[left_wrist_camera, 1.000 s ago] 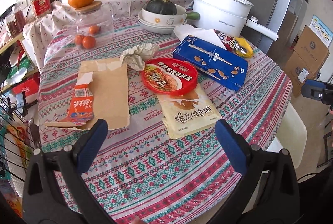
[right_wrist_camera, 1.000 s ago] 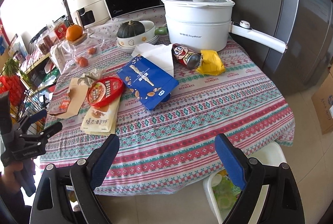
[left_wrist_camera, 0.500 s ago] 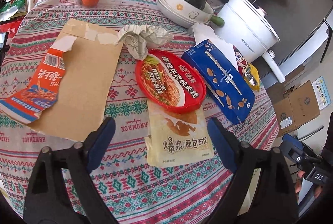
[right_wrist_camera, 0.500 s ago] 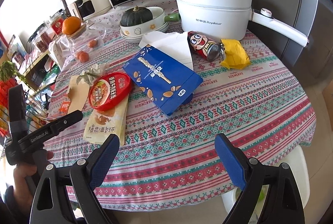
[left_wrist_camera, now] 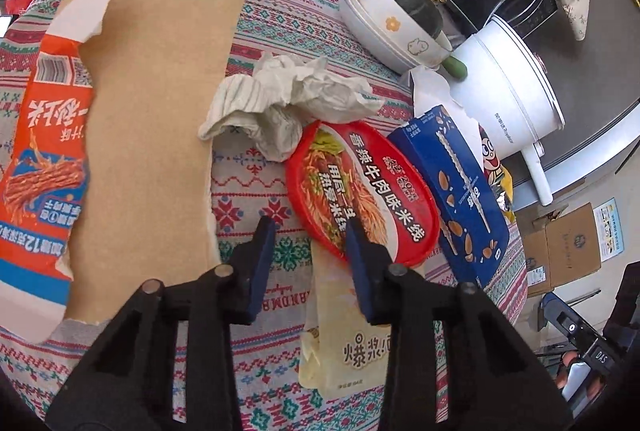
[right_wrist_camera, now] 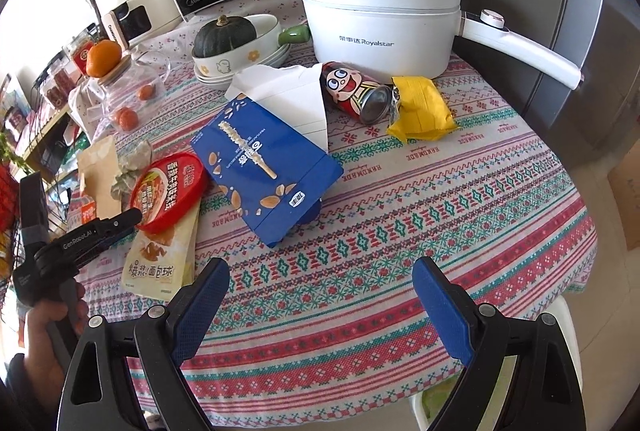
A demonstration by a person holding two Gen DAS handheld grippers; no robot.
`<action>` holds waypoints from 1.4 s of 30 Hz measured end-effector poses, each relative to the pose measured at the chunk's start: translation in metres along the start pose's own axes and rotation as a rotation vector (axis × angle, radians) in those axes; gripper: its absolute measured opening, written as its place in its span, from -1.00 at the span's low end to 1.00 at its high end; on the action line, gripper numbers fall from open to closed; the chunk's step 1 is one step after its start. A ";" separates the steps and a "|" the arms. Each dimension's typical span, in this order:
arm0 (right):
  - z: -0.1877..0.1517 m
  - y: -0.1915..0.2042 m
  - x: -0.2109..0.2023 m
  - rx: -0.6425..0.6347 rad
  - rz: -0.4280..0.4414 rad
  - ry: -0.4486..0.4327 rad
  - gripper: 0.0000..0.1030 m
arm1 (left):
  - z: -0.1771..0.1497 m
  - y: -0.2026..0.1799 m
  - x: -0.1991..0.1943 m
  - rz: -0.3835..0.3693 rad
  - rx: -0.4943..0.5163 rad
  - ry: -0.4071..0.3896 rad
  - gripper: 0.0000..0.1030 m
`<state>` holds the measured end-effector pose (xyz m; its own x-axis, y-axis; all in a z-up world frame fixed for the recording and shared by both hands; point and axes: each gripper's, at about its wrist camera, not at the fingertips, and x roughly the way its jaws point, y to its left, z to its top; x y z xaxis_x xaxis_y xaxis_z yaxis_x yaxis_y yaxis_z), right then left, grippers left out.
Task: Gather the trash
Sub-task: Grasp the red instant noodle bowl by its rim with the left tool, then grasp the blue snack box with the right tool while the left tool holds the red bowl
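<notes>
Closing in low, left gripper [left_wrist_camera: 308,233] is straddling the near rim of the red oval noodle-bowl lid [left_wrist_camera: 362,191] atop the pale snack pouch [left_wrist_camera: 344,327], fingers half-narrowed, gripping nothing, likely for an edge pinch; right gripper [right_wrist_camera: 320,287] is hovering wide open, empty.

The left wrist view looks steeply down from close above the desk [left_wrist_camera: 256,187], its fingers [left_wrist_camera: 262,255] at the near rim of the red lid [left_wrist_camera: 360,191]; it faces across toward the white pot [left_wrist_camera: 516,99]; the right wrist view sits farther back at the desk's edge, looking across it more level, toward the same pot [right_wrist_camera: 380,19]; both share the red lid [right_wrist_camera: 168,191], the blue box [right_wrist_camera: 264,171] and the cream packet [right_wrist_camera: 160,263]; the right view also catches the left gripper [right_wrist_camera: 120,223].
</notes>
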<state>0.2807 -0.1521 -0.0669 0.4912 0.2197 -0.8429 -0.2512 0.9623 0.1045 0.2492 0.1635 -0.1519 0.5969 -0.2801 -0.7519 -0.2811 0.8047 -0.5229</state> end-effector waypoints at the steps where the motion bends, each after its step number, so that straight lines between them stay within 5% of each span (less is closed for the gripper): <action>1: 0.002 -0.001 0.001 0.003 0.003 -0.004 0.83 | 0.001 0.001 0.001 -0.013 -0.011 0.002 -0.46; 9: 0.013 -0.018 0.020 0.097 0.103 0.012 0.83 | 0.000 -0.008 -0.004 -0.055 0.011 -0.005 -0.87; 17: 0.014 -0.021 0.046 0.212 0.258 0.054 0.74 | -0.006 -0.029 -0.039 -0.051 0.146 -0.032 -0.89; 26: 0.014 -0.007 0.089 0.313 0.380 0.098 0.21 | -0.011 -0.023 -0.069 0.031 0.201 -0.066 -0.89; 30: 0.014 0.003 0.095 0.305 0.410 0.112 -0.55 | -0.014 -0.019 -0.077 0.070 0.234 -0.069 -0.89; 36: 0.019 0.019 0.062 0.220 0.451 0.039 -0.85 | -0.019 -0.022 -0.085 0.082 0.270 -0.077 -0.89; 42: 0.014 0.029 0.017 0.143 0.461 -0.004 -0.93 | -0.029 -0.041 -0.092 0.065 0.329 -0.084 -0.89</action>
<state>0.2936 -0.1183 -0.0712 0.3586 0.6293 -0.6895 -0.3270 0.7765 0.5386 0.1840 0.1415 -0.0725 0.6497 -0.1899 -0.7361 -0.0708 0.9490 -0.3074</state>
